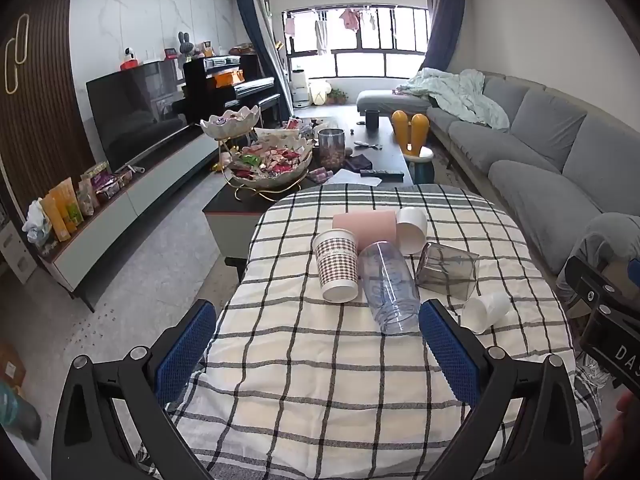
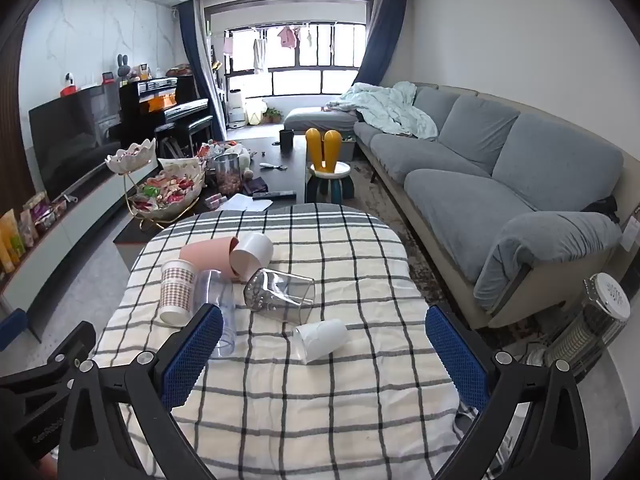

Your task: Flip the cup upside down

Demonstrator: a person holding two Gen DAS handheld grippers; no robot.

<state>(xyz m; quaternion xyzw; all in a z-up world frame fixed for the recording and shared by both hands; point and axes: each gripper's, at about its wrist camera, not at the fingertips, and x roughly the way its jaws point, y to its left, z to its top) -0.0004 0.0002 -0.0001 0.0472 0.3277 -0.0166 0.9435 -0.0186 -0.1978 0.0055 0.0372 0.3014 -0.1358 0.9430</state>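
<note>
Several cups lie on their sides on the checked tablecloth (image 1: 320, 380) (image 2: 320, 400): a houndstooth paper cup (image 1: 336, 266) (image 2: 176, 292), a pink cup (image 1: 366, 226) (image 2: 206, 254), a white cup (image 1: 412, 230) (image 2: 254, 254), a clear tall cup (image 1: 390, 292) (image 2: 218, 308), a smoky grey square cup (image 1: 448, 272) (image 2: 280, 292) and a small white plastic cup (image 1: 486, 310) (image 2: 322, 338). My left gripper (image 1: 318, 344) is open and empty, just short of the clear cup. My right gripper (image 2: 324, 350) is open and empty, its fingers either side of the small white cup, slightly nearer.
Beyond the table stands a dark coffee table (image 1: 372, 148) with a snack bowl stand (image 1: 268, 160) and a jar. A grey sofa (image 2: 500, 184) runs along the right, a TV unit (image 1: 132, 200) along the left. A heater (image 2: 592, 320) stands at the right.
</note>
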